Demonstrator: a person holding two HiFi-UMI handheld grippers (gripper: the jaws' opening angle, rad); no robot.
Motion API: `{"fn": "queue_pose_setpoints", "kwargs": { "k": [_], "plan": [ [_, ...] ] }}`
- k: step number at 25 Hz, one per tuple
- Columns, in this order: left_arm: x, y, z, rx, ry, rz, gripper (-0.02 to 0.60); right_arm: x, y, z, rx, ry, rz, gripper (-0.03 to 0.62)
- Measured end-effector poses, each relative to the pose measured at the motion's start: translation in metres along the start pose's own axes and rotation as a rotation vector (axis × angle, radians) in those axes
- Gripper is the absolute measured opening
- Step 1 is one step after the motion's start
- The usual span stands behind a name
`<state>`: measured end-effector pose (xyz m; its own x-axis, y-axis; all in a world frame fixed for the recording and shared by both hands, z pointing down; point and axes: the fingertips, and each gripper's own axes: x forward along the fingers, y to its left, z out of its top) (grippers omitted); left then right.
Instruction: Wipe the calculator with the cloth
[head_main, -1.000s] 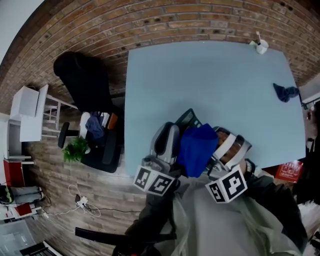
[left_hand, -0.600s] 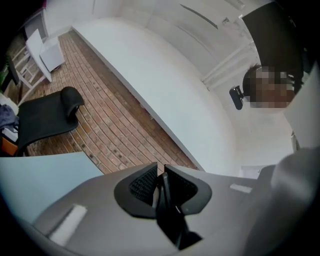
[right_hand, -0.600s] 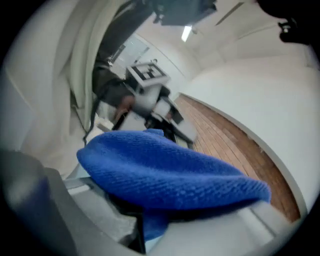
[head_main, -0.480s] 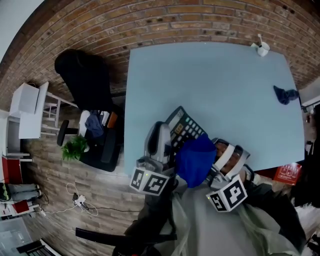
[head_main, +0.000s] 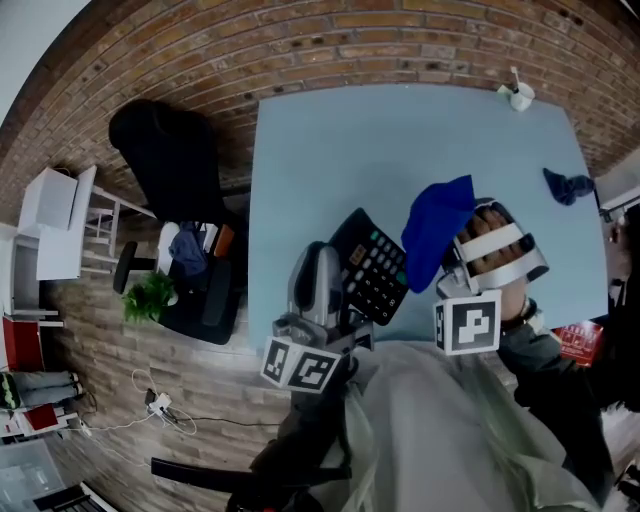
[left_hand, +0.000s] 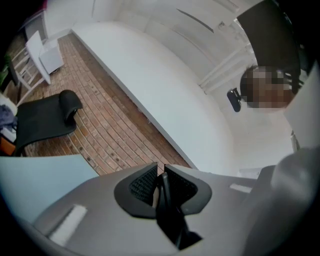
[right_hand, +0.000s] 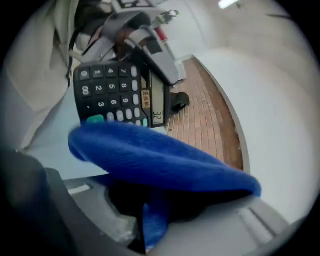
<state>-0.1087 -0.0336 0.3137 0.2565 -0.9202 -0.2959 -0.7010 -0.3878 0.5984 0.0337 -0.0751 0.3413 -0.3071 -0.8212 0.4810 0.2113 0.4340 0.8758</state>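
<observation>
My left gripper (head_main: 326, 278) is shut on the left edge of the black calculator (head_main: 372, 264) and holds it tilted above the near edge of the light blue table (head_main: 400, 140). In the left gripper view the thin dark edge of the calculator (left_hand: 167, 210) sits pinched between the pads of the left gripper (left_hand: 159, 181). My right gripper (head_main: 453, 250) is shut on the blue cloth (head_main: 436, 222), which hangs just right of the calculator, apart from it. In the right gripper view the blue cloth (right_hand: 160, 160) drapes over the jaws, with the calculator (right_hand: 117, 95) keys and display beyond it.
A small white cup (head_main: 522, 94) stands at the table's far right corner. A dark blue rag (head_main: 570, 185) lies near the right edge. Left of the table are a black chair (head_main: 170, 160), a green plant (head_main: 150, 298) and white shelving (head_main: 55, 230).
The right gripper has lifted the blue cloth up and to the right, off the calculator. The keys, covered before, now show. The left gripper keeps its hold.
</observation>
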Motion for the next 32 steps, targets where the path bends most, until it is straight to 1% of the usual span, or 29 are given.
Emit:
{"fn": "queue_pose_setpoints", "kwargs": {
  "k": [1, 4, 5, 6, 7, 8, 10, 11, 12, 13, 14, 15, 16, 18, 19, 20, 21, 22, 24, 25, 26, 27, 28, 29, 32],
  "plan": [
    [0.000, 0.002, -0.002, -0.044, -0.005, 0.007, 0.049, 0.002, -0.006, 0.007, -0.059, -0.012, -0.016, 0.064],
    [-0.001, 0.007, -0.009, -0.176, -0.024, 0.038, 0.049, -0.008, -0.007, 0.055, -0.123, -0.200, -0.029, 0.067],
    [-0.001, 0.008, -0.010, -0.206, -0.030, 0.044, 0.049, -0.010, -0.001, 0.066, -0.133, -0.249, -0.027, 0.073],
    [-0.002, 0.009, -0.009, -0.224, -0.034, 0.048, 0.049, -0.011, 0.005, 0.071, -0.118, -0.284, -0.022, 0.074],
    [-0.004, 0.011, -0.008, -0.234, -0.037, 0.051, 0.049, -0.011, 0.008, 0.071, -0.066, -0.317, -0.012, 0.074],
    [-0.006, 0.013, -0.006, -0.240, -0.043, 0.053, 0.049, -0.013, 0.008, 0.070, 0.024, -0.359, 0.015, 0.074],
    [-0.011, 0.018, -0.001, -0.260, -0.064, 0.060, 0.049, -0.024, 0.005, 0.073, 0.247, -0.486, 0.117, 0.075],
    [-0.013, 0.020, 0.001, -0.271, -0.075, 0.064, 0.049, -0.035, 0.004, 0.079, 0.333, -0.557, 0.169, 0.075],
    [-0.013, 0.022, 0.002, -0.277, -0.081, 0.064, 0.049, -0.046, 0.004, 0.086, 0.386, -0.618, 0.208, 0.075],
    [-0.013, 0.021, 0.003, -0.279, -0.083, 0.057, 0.049, -0.056, 0.005, 0.095, 0.404, -0.660, 0.229, 0.075],
    [-0.011, 0.018, 0.004, -0.277, -0.081, 0.046, 0.049, -0.062, 0.007, 0.102, 0.397, -0.680, 0.230, 0.075],
    [-0.009, 0.014, 0.003, -0.270, -0.076, 0.035, 0.049, -0.062, 0.009, 0.105, 0.381, -0.679, 0.211, 0.073],
    [-0.007, 0.011, 0.002, -0.260, -0.068, 0.028, 0.049, -0.055, 0.009, 0.102, 0.373, -0.657, 0.180, 0.072],
    [-0.006, 0.008, -0.002, -0.245, -0.053, 0.034, 0.051, -0.032, 0.005, 0.085, 0.396, -0.574, 0.126, 0.072],
    [-0.006, 0.009, -0.004, -0.246, -0.048, 0.043, 0.051, -0.023, 0.003, 0.077, 0.418, -0.539, 0.115, 0.072],
    [-0.006, 0.012, -0.005, -0.249, -0.046, 0.054, 0.051, -0.020, 0.003, 0.074, 0.432, -0.523, 0.111, 0.072],
    [-0.007, 0.014, -0.006, -0.249, -0.045, 0.067, 0.051, -0.022, 0.005, 0.078, 0.423, -0.524, 0.106, 0.072],
    [-0.007, 0.017, -0.007, -0.244, -0.042, 0.082, 0.051, -0.030, 0.010, 0.087, 0.385, -0.539, 0.096, 0.071],
    [-0.010, 0.025, -0.008, -0.240, -0.040, 0.109, 0.051, -0.054, 0.023, 0.114, 0.270, -0.598, 0.066, 0.066],
    [-0.012, 0.029, -0.008, -0.252, -0.047, 0.116, 0.051, -0.068, 0.028, 0.126, 0.240, -0.643, 0.065, 0.066],
    [-0.013, 0.033, -0.007, -0.278, -0.062, 0.116, 0.051, -0.080, 0.032, 0.133, 0.245, -0.693, 0.077, 0.066],
    [-0.014, 0.035, -0.004, -0.313, -0.085, 0.105, 0.051, -0.088, 0.035, 0.134, 0.281, -0.738, 0.097, 0.066],
    [-0.015, 0.036, 0.000, -0.348, -0.111, 0.087, 0.051, -0.092, 0.036, 0.129, 0.339, -0.764, 0.114, 0.066],
    [-0.015, 0.036, 0.004, -0.371, -0.133, 0.071, 0.051, -0.089, 0.036, 0.118, 0.411, -0.763, 0.122, 0.066],
    [-0.017, 0.042, 0.011, -0.376, -0.150, 0.065, 0.051, -0.055, 0.031, 0.074, 0.614, -0.662, 0.096, 0.067]
  ]
}}
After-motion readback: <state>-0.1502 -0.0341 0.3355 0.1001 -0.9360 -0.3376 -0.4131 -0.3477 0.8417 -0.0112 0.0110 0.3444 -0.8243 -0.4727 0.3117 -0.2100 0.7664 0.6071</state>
